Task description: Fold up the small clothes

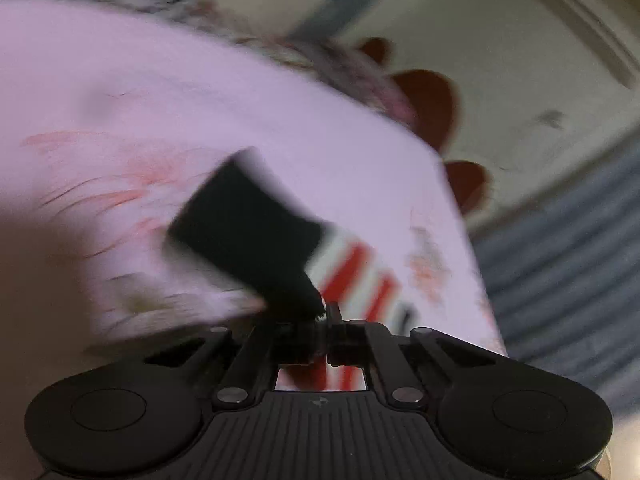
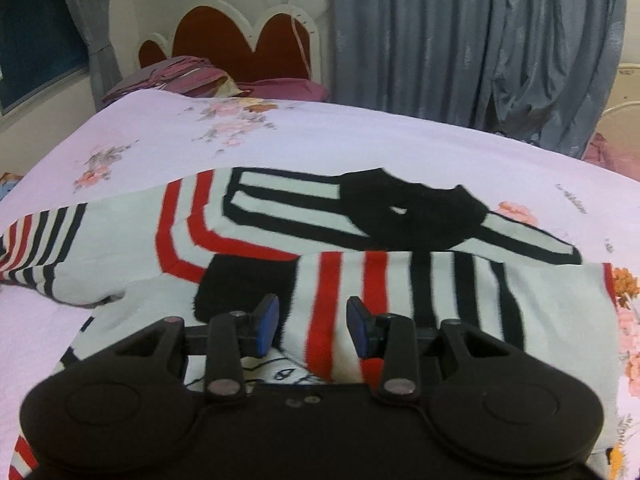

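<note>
A small knit sweater (image 2: 256, 240), white with red and black stripes and black cuffs, lies spread on a pink floral bedsheet (image 2: 320, 136). One sleeve is folded across its body. My right gripper (image 2: 313, 320) is open just above the sweater's near part, its blue pads (image 2: 267, 316) apart and empty. In the blurred left wrist view, my left gripper (image 1: 322, 320) is shut on a black edge of the sweater (image 1: 248, 224), which is lifted over the sheet (image 1: 160, 92).
A red scalloped headboard (image 2: 240, 44) and purple pillows (image 2: 188, 76) stand at the bed's far end. Grey curtains (image 2: 460, 36) hang behind. The bed edge drops off to the right, with another piece of furniture (image 2: 624, 120) beyond it.
</note>
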A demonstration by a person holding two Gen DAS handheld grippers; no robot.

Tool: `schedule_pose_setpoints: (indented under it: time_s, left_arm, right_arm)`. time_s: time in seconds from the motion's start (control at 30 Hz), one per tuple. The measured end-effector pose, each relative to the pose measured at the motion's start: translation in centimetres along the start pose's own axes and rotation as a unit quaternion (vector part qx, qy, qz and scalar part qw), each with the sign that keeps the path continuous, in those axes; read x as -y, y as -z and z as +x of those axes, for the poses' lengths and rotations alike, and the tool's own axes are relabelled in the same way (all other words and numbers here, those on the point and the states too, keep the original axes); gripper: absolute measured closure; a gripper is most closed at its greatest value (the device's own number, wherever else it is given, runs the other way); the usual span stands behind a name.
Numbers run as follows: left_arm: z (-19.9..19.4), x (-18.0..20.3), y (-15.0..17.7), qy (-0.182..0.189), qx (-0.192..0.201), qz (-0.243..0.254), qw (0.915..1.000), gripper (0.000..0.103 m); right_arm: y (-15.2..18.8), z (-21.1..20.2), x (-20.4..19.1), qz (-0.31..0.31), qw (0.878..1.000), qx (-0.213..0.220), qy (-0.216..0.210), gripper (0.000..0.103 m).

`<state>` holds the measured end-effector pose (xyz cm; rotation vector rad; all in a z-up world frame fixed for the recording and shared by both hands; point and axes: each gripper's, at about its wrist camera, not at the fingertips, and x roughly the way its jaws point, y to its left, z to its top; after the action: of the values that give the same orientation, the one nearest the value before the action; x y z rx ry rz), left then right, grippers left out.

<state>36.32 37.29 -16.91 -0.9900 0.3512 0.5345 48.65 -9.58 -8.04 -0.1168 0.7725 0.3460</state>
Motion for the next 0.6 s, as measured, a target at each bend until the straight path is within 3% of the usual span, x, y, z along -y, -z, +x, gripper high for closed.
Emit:
schedule_pose_setpoints:
  time_s: [0.07, 0.17, 0.27, 0.33, 0.5, 0.6]
  left_arm:
    - [-0.4, 4.2, 0.8, 0.029, 0.004, 0.089, 0.9956, 0.099]
    - [-0.5, 11.4, 4.1, 0.083, -0.016, 0.206, 0.975, 0.099]
    - [0.2, 18.4, 9.2, 0.115, -0.05, 0.309, 0.9427, 0.099]
    - [0.8, 22.7, 13.5, 0.139, -0.075, 0.372, 0.9145, 0.099]
    - [2.1, 29.5, 23.3, 0.17, -0.143, 0.47, 0.8541, 0.099]
    - [3.5, 31.8, 28.7, 0.177, -0.189, 0.5, 0.8264, 0.099]
  right_arm:
    - [0.0, -0.3, 0.6, 0.009, 1.0, 0.005, 0.006, 0.067]
    - [0.1, -0.8, 1.8, 0.031, 0.999, 0.014, 0.013, 0.067]
    - [0.2, -1.5, 3.0, 0.051, 0.998, 0.021, 0.021, 0.067]
    - [0.3, -2.4, 3.9, 0.063, 0.997, 0.031, 0.025, 0.068]
    - [1.3, -4.7, 7.7, 0.111, 0.992, 0.047, 0.044, 0.067]
    - [2.2, -5.6, 9.9, 0.135, 0.988, 0.051, 0.055, 0.067]
